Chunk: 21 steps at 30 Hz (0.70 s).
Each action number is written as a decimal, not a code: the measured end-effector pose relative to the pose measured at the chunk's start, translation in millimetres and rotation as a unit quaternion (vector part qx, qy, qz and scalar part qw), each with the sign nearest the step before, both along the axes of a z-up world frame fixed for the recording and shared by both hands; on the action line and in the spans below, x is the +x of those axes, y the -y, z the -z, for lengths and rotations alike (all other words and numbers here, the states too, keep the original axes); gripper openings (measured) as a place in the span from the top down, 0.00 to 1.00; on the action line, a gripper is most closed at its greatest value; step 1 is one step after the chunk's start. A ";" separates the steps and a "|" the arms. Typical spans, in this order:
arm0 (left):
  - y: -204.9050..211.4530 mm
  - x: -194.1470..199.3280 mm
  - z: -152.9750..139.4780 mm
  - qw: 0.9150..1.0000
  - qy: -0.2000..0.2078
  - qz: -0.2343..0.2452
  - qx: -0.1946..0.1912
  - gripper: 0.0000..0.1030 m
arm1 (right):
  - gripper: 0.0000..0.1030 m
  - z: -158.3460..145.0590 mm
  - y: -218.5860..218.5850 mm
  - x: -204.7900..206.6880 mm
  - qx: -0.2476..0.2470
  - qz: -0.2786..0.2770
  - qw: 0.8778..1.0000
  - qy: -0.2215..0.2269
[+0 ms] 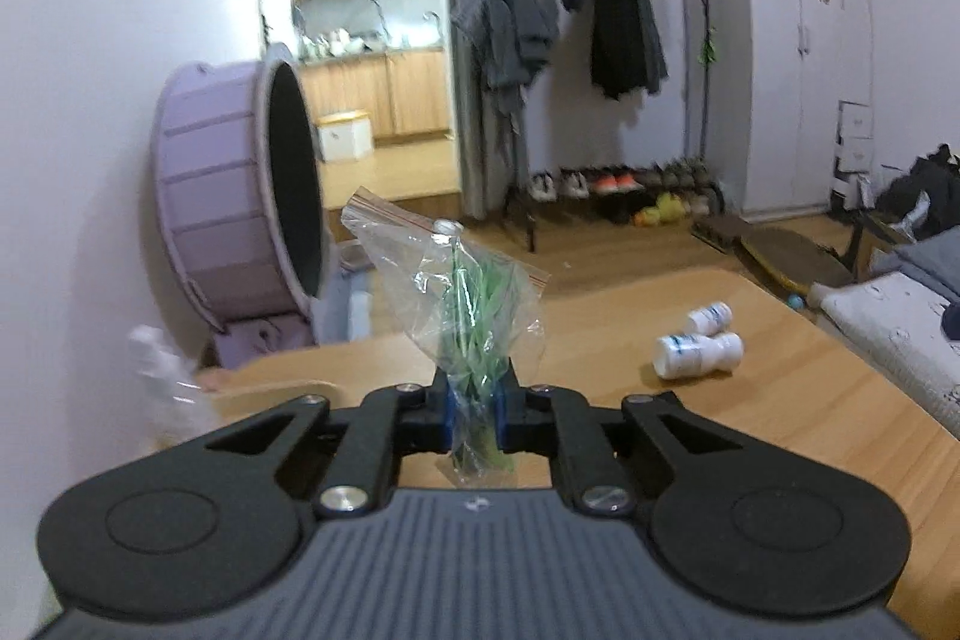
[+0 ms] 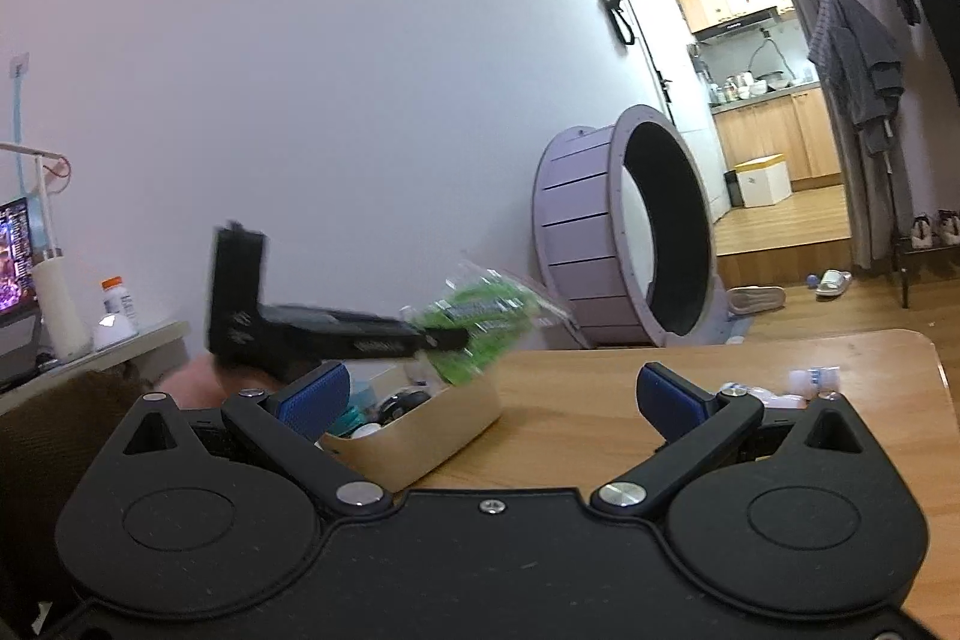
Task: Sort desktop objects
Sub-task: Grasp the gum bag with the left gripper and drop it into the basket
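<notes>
No text could be read in either view. The white bottles lying on the worktop carried blue label markings, too small and blurred to make out. The green packets inside the clear zip bag bore dark printed bands, smeared by motion. The orange-capped bottle on the side shelf had a label with illegible print, and the screen at the far left showed only coloured blur.

A lived-in home — clothes rack hung with coats, shoes lined beneath, white wardrobe, kitchen cabinets through the doorway — and a purple exercise wheel.
</notes>
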<state>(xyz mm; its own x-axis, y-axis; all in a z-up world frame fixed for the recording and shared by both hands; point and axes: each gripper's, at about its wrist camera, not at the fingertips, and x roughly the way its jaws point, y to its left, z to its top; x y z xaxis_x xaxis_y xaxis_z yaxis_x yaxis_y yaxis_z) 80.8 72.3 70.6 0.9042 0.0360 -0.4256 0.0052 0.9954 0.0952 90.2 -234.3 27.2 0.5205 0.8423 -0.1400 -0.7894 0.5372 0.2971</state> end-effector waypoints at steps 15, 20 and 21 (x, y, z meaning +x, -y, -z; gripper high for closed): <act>-54.4 9.4 9.4 0.993 -0.074 -0.091 0.019 0.71 | 0.00 5.6 -11.7 -3.6 -0.020 -0.009 1.000 -0.008; -55.9 -5.2 -3.2 0.992 -0.045 -0.110 0.034 0.60 | 0.00 5.4 -14.4 -4.6 -0.020 -0.007 1.000 -0.008; -54.7 -7.9 -7.2 0.993 -0.035 -0.110 0.034 0.60 | 0.00 5.7 -14.8 -4.8 -0.020 -0.007 1.000 -0.008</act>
<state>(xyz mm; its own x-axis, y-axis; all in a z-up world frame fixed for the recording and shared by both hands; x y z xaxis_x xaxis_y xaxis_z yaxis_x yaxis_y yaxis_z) 72.9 127.0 77.8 0.8395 0.2602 -0.4771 -0.2028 0.9645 0.1692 85.4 -219.5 21.5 0.5068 0.8426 -0.1820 -0.7921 0.5385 0.2875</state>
